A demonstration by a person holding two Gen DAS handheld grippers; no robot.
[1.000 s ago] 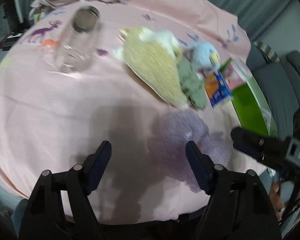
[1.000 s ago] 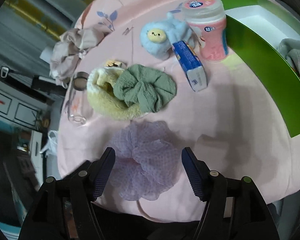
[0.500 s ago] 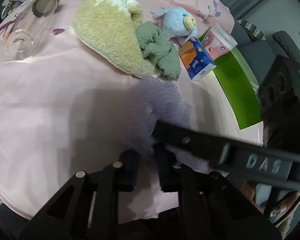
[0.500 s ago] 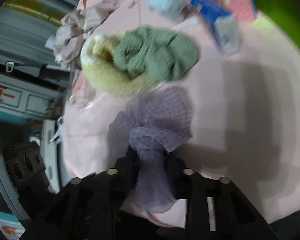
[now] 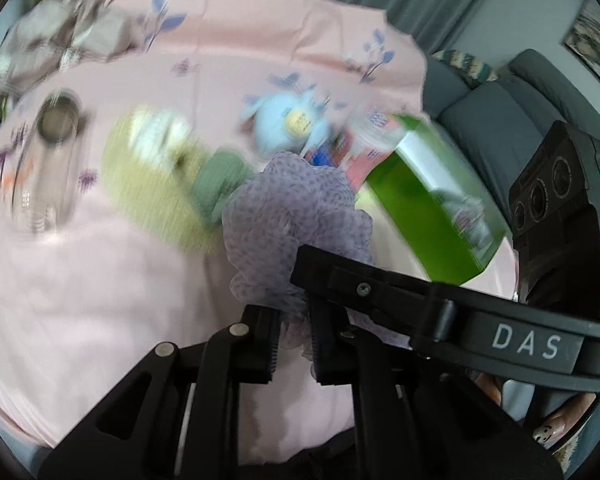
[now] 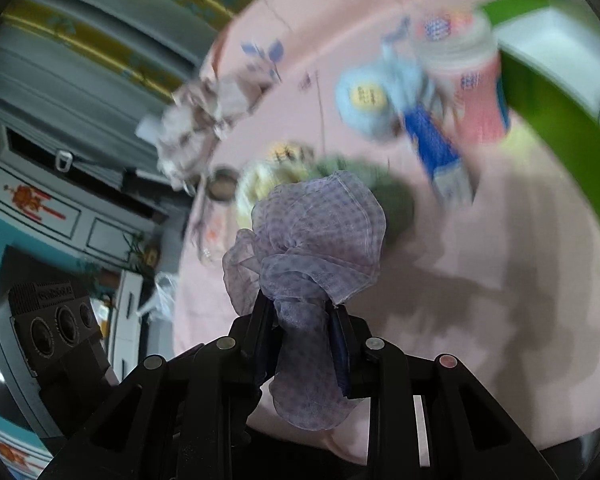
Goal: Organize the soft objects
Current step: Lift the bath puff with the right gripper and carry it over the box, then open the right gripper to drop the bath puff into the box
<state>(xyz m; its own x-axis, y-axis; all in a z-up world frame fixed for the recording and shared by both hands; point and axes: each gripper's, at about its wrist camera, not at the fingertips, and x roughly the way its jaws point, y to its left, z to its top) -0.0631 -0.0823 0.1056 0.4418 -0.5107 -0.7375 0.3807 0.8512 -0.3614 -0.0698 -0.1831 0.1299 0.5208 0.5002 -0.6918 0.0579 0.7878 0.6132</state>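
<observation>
The left gripper (image 5: pixel 294 338) and the right gripper (image 6: pixel 305 338) both pinch the purple mesh scrunchie (image 6: pixel 314 236), which hangs up above the pink tablecloth (image 5: pixel 92 280). Behind it lie a green scrunchie (image 5: pixel 216 184), a blue plush toy (image 5: pixel 290 124) and a green box (image 5: pixel 424 216).

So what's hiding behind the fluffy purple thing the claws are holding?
Behind the purple mesh scrunchie you can see bits of the green scrunchie and the yellow fuzzy thing on the pink cloth. The scrunchie covers their middles, so how they touch is hidden.
</observation>
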